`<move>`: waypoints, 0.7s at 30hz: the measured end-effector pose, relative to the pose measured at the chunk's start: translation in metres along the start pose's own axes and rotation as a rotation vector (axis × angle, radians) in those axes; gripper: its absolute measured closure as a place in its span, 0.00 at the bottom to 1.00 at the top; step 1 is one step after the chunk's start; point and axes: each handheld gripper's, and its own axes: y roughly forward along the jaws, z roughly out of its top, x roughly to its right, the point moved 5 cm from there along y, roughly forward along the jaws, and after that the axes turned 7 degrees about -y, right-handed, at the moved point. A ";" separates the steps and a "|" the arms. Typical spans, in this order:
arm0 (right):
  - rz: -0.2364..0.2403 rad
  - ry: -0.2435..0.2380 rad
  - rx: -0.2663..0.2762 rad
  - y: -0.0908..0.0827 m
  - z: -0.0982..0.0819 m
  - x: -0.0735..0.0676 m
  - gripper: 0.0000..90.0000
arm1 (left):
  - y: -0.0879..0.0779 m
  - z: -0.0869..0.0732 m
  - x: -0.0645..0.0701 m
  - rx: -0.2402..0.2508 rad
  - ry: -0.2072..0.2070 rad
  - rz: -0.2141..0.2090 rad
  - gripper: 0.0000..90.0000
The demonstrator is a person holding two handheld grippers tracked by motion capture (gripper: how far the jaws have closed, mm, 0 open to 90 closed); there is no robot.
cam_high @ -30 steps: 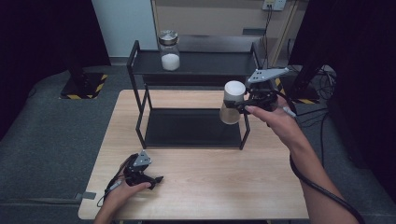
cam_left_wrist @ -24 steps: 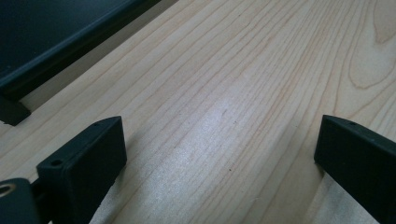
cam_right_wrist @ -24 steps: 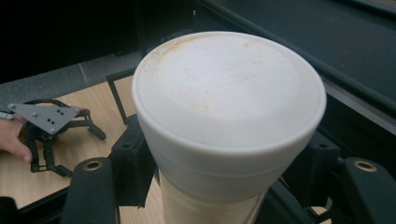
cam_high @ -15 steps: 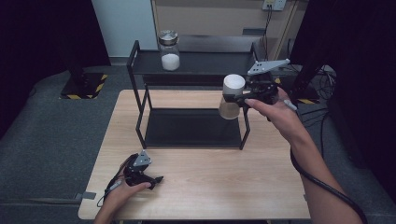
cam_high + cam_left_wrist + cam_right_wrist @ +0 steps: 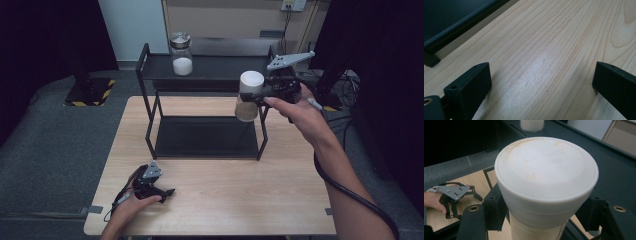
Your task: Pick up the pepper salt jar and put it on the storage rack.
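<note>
Right gripper [image 5: 256,96] jaws closed on a jar [image 5: 247,101], one black jaw on each side just under its white lid [image 5: 546,173]; in the right gripper view the lid sits between the two jaws and well above them. Jar upright, glass body with a tan, powdery-looking fill, held in the air at the right front corner of a black shelf rack [image 5: 205,71], about level with the top shelf, not touching it as far as the high view shows. Right hand [image 5: 295,107] wraps the gripper from the right, grey three-cornered plate on top, cable trailing along the forearm.

Left gripper [image 5: 156,190] jaws wide apart with nothing between them, only bare wood; left gripper view shows the jaw tips low over the wooden table [image 5: 280,200]. It rests near the front left of the table, left hand [image 5: 131,205] on it, well apart from the jar. The rack's bottom tray edge shows at that view's upper left.

Second jar [image 5: 181,54] with a metal lid and white contents stands upright on the rack's top shelf, toward the left. The rack stands at the back of the table. Grey carpet around it.
</note>
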 end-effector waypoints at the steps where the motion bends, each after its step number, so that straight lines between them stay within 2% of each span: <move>1: 0.000 0.000 0.002 -0.001 0.002 0.000 0.39 | 0.000 0.000 0.000 0.000 0.000 0.000 0.01; 21: -0.019 -0.002 -0.007 -0.017 0.039 0.003 0.39 | 0.000 0.000 0.001 0.000 0.000 0.003 0.01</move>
